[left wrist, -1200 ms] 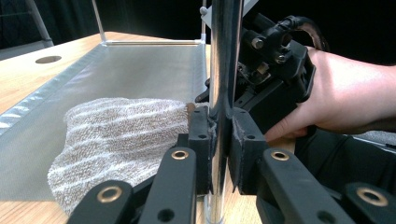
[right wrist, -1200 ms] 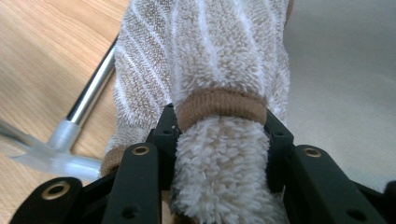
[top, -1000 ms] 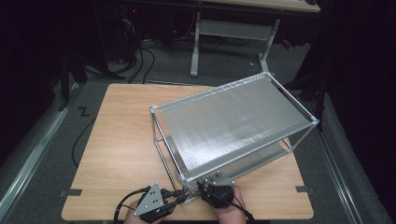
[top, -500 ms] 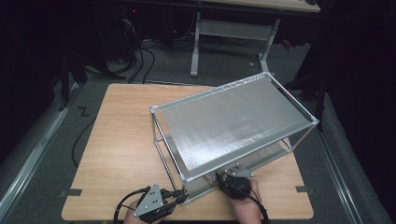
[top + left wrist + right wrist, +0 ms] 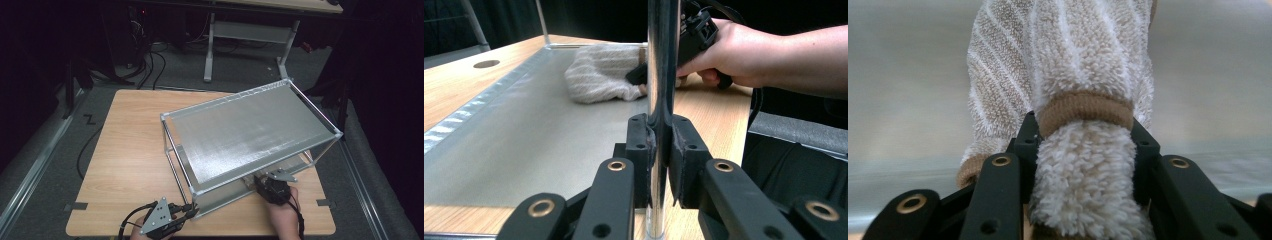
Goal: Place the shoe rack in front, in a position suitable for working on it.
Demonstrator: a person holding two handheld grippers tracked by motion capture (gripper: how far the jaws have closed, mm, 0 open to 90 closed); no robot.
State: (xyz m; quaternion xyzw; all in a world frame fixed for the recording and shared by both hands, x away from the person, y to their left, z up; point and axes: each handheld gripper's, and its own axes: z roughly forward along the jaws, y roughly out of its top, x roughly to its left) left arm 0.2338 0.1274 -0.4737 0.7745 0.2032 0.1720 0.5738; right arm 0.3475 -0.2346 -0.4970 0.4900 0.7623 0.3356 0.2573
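Right gripper (image 5: 270, 186), clamping the striped terry cloth (image 5: 1068, 75) with jaws just tightened, has shifted rightward, wiping the lower shelf (image 5: 524, 125); left gripper (image 5: 659, 150) clamps the rack post (image 5: 661, 60) (bracing). Next: continue the stroke.

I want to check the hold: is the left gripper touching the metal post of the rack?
Touching. In the left gripper view the left gripper has both pads pressed against the metal post, with no gap.
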